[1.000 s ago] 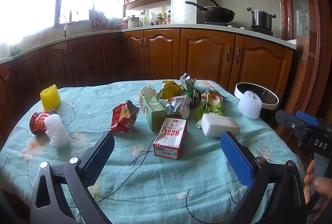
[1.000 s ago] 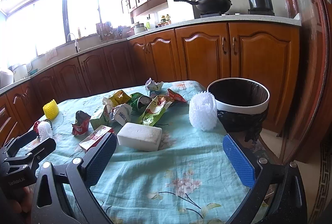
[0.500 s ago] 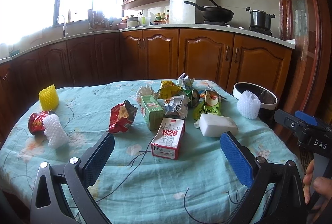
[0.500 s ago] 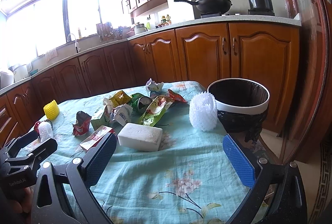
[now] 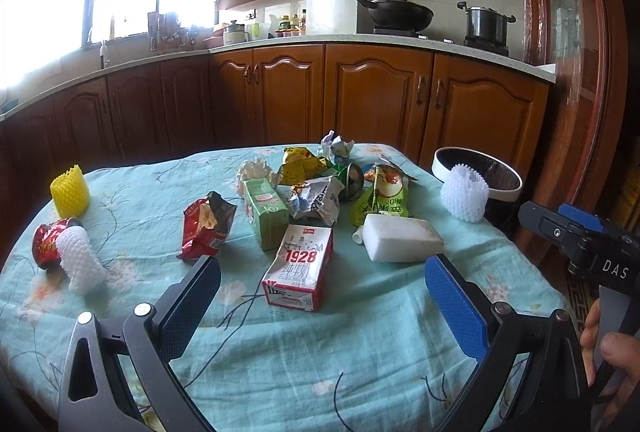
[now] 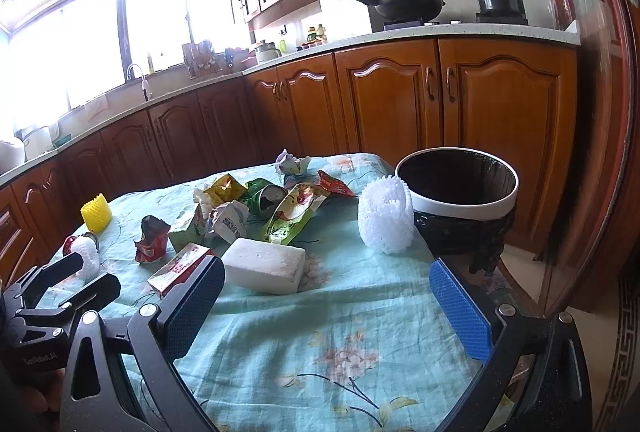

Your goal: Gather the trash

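Observation:
Trash lies on a teal flowered tablecloth (image 5: 320,352): a red-and-white "1928" milk carton (image 5: 299,271), a green carton (image 5: 265,216), a red snack bag (image 5: 205,224), a white foam block (image 5: 400,238), crumpled wrappers (image 5: 316,197) and white foam net sleeves (image 5: 464,197). A white-rimmed bin with a black liner (image 6: 460,203) stands past the table's right edge. My left gripper (image 5: 320,296) is open and empty, just short of the 1928 carton. My right gripper (image 6: 326,296) is open and empty, near the foam block (image 6: 264,264).
A yellow foam sleeve (image 5: 70,191) and a red can (image 5: 48,244) with a white sleeve lie at the table's left. Wooden kitchen cabinets (image 5: 360,99) run behind the table. A wok (image 5: 396,11) and a pot (image 5: 486,21) sit on the stove.
My left gripper has edged slightly forward and lower toward the cartons. The right gripper has hardly moved. Both stay open.

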